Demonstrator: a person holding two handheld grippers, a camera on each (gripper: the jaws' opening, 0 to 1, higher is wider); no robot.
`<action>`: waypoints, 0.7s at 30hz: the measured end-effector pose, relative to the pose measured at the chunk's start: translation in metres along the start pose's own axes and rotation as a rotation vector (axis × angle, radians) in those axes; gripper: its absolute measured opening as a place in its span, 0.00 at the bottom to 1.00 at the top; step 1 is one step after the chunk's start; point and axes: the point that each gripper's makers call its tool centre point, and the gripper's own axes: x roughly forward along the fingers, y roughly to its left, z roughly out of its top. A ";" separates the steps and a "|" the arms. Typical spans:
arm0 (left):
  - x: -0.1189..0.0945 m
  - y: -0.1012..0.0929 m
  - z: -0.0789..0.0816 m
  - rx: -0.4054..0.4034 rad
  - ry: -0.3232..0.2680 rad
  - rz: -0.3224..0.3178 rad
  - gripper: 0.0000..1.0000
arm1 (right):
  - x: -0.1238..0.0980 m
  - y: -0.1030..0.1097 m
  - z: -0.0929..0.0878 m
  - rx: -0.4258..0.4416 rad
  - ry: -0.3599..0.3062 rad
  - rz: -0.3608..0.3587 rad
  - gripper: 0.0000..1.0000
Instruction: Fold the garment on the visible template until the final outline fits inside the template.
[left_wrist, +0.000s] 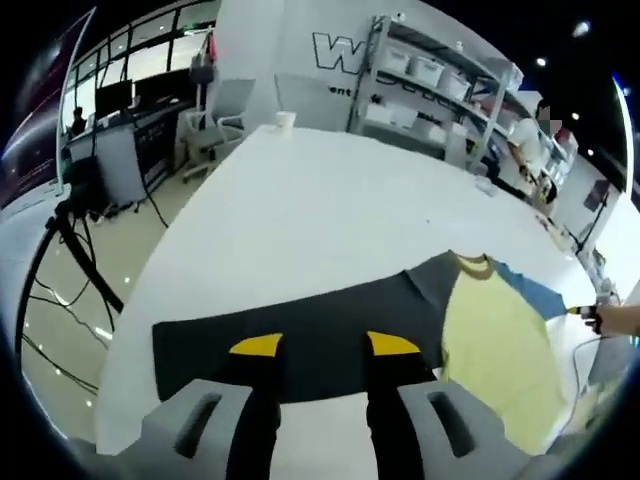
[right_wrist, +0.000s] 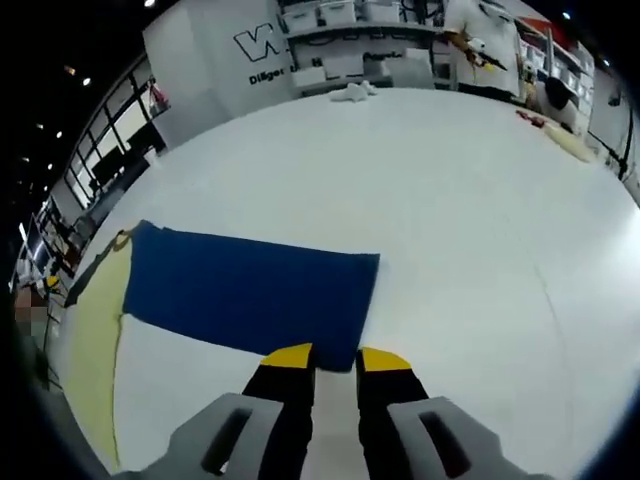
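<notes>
Garment count is one: a long-sleeved top (left_wrist: 500, 330) spread flat on a white table (left_wrist: 300, 210), with a pale yellow body, a dark grey sleeve (left_wrist: 300, 345) and a blue sleeve (right_wrist: 245, 290). Two grippers work here, one per view.

Left gripper (left_wrist: 322, 345), rising from the bottom centre of the left gripper view, has its yellow-tipped jaws parted by a wide gap; the tips sit over the grey sleeve, though whether they touch the cloth cannot be told. That sleeve runs as a long band from the lower left of the frame toward the yellow body at lower right, where the collar points to the top of the frame.

Right gripper (right_wrist: 335, 357), at the bottom centre of the right gripper view, has its jaws slightly parted and gripping nothing, tips right at the blue sleeve's near corner. This sleeve stretches from centre frame leftward to the yellow body at the left edge.
</notes>
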 end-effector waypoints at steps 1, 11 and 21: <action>0.000 -0.005 -0.001 -0.003 -0.002 -0.008 0.33 | 0.001 -0.001 0.000 -0.001 -0.006 -0.004 0.04; -0.003 -0.055 -0.021 -0.011 0.007 -0.089 0.33 | -0.002 -0.011 0.004 -0.036 -0.021 -0.039 0.00; -0.010 -0.078 -0.041 -0.025 0.017 -0.134 0.35 | -0.024 -0.003 0.045 -0.005 -0.133 -0.036 0.00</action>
